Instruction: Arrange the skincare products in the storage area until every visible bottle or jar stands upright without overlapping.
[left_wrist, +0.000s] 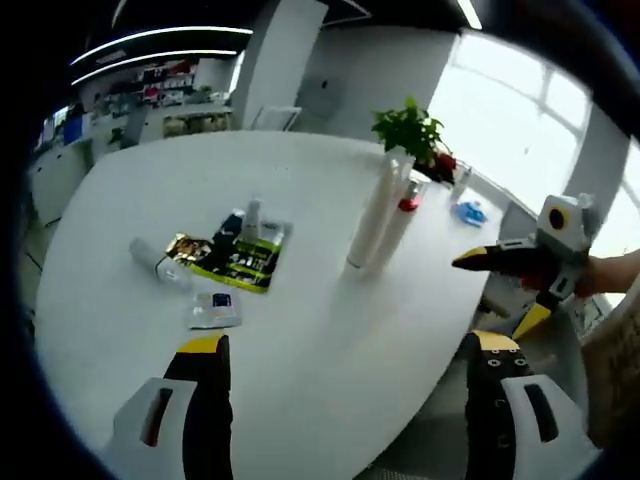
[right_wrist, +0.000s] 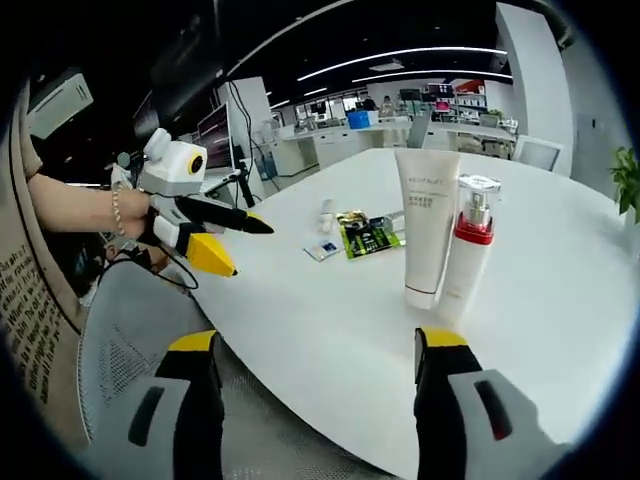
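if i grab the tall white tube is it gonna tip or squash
The white tube stands upright on its narrow cap end, tall for that base, so a sideways nudge would probably tip it. It stands right against the pump bottle, which could topple with it. It looks like a soft squeeze tube, so the walls may give under the jaws.

On the table (left_wrist: 320, 330), a tube (right_wrist: 427, 225) and a pump bottle (right_wrist: 468, 250) stand upright, touching. Well apart from them lie packets (left_wrist: 240, 258) and a tipped-over bottle (left_wrist: 152, 258).
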